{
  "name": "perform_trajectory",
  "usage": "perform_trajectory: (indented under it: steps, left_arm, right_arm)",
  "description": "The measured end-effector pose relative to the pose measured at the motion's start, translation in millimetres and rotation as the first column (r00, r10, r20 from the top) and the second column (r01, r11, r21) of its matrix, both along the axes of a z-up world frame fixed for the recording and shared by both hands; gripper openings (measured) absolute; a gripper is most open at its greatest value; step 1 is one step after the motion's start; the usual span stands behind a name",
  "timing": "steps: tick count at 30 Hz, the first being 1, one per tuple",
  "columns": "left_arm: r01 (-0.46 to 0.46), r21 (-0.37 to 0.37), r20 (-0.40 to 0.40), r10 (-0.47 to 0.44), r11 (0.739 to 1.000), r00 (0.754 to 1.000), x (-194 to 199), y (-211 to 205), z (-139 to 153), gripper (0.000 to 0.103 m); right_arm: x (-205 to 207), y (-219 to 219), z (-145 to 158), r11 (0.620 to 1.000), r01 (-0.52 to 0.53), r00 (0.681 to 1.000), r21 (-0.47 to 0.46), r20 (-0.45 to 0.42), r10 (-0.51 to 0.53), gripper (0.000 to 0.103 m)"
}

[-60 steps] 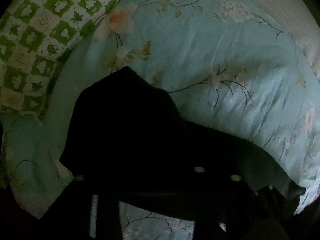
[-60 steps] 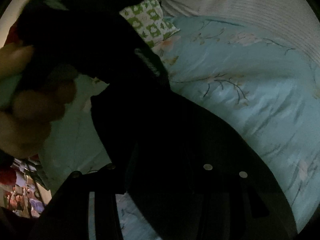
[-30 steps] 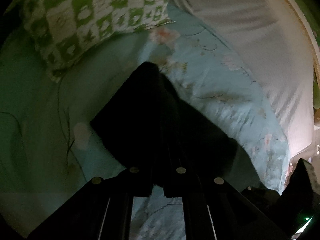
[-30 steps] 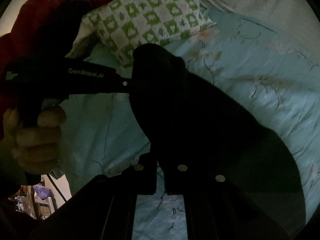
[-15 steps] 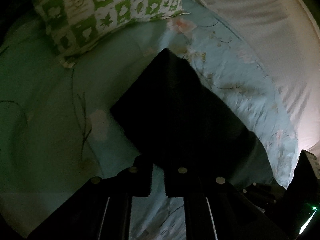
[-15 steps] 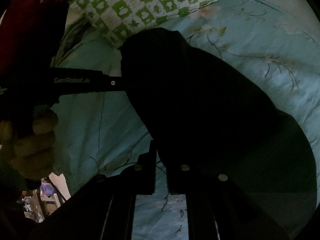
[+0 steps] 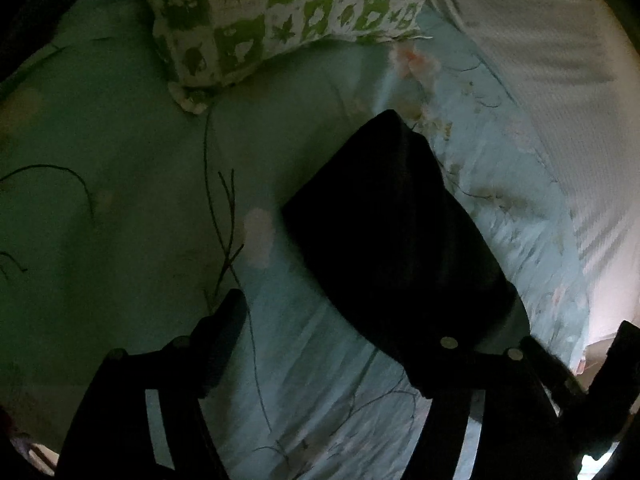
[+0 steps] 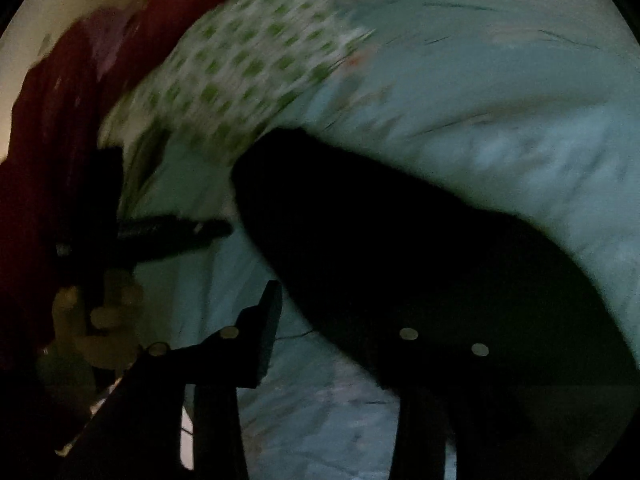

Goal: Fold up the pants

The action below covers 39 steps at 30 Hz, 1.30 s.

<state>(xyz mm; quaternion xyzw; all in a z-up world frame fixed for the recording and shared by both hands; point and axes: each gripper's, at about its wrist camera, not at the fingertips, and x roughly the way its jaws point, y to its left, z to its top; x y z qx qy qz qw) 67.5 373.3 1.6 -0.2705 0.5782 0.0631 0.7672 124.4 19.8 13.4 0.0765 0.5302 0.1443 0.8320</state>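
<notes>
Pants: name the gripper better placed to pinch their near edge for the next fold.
Probably right. The right gripper has just been opening, and the pants run under its right finger. The left gripper, also just opened, mostly frames bare sheet.

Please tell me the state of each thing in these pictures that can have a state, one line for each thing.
pants: folded, lying flat on the bedsheet, held by no gripper.
left gripper: jaws have just been opening, now wide apart, nothing pinched.
right gripper: jaws have just been opening, apart, nothing pinched.
pillow: lying on the bedsheet, beyond the pants.
bedsheet: spread, lightly wrinkled.
</notes>
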Motion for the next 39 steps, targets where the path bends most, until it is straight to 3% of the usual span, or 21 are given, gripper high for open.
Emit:
perform_trajectory:
  steps: [7,10,16,19,21,23,25,27,28,30,32,35,37,39]
  left_arm:
    - [-0.017,0.017,-0.057,0.018,1.0,0.998,25,0,-13,0.073]
    - [-0.009,0.031,-0.061,0.011,0.999,0.998,32,-2,-18,0.072]
    - [0.019,0.053,-0.049,-0.017,0.998,0.999,37,-6,-26,0.062]
    - [0.026,0.038,-0.039,-0.024,0.999,0.999,40,-6,-32,0.048]
    - [0.033,0.007,-0.014,-0.033,0.999,0.999,42,-7,-34,0.028]
    - [0.045,0.001,0.023,-0.045,0.999,0.999,42,-9,-30,0.017]
    - [0.068,-0.02,0.114,-0.065,0.997,0.991,37,-9,-11,0.015]
    - [0.096,-0.044,0.225,-0.084,0.994,0.971,26,-6,14,0.015]
    - [0.111,-0.036,0.285,-0.096,0.993,0.954,20,-5,29,0.015]
    - [0.127,0.002,0.325,-0.121,0.992,0.938,16,-3,42,0.015]
    - [0.144,0.01,0.309,-0.14,0.99,0.941,21,0,37,0.015]
    - [0.147,0.05,0.238,-0.155,0.988,0.959,34,2,16,0.015]
    - [0.164,0.134,0.147,-0.184,0.977,0.972,47,-5,-7,0.016]
    - [0.174,0.167,0.07,-0.187,0.971,0.98,54,-9,-24,0.022]
  right_arm:
    - [29,-86,14,0.971,0.24,0.971,-0.019,0.008,-0.239,0.04]
    - [46,-93,2,0.972,0.232,0.972,-0.023,-0.021,-0.232,0.04]
    - [73,-78,-39,0.986,0.131,0.982,-0.099,-0.123,-0.143,0.04]
    - [72,-79,-61,0.986,0.124,0.976,-0.109,-0.168,-0.141,0.039]
    - [68,-77,-62,0.988,0.105,0.981,-0.11,-0.153,-0.122,0.035]
    - [65,-73,-59,0.989,0.079,0.984,-0.127,-0.152,-0.098,0.024]
    - [57,-68,-47,0.991,0.047,0.99,-0.127,-0.127,-0.063,0.018]
    - [47,-66,-25,0.993,0.051,0.997,-0.109,-0.044,-0.057,0.017]
    - [42,-68,-13,0.995,0.064,0.998,-0.073,0.008,-0.064,0.017]
    - [34,-75,-1,0.995,0.092,0.993,-0.026,0.08,-0.09,0.017]
    - [35,-79,-3,0.992,0.12,0.988,-0.028,0.1,-0.117,0.016]
    - [50,-79,-29,0.985,0.164,0.985,-0.051,0.054,-0.162,0.016]
    - [58,-75,-48,0.974,0.197,0.98,-0.109,0.024,-0.195,0.018]
    - [62,-75,-64,0.963,0.241,0.969,-0.119,-0.025,-0.246,0.024]
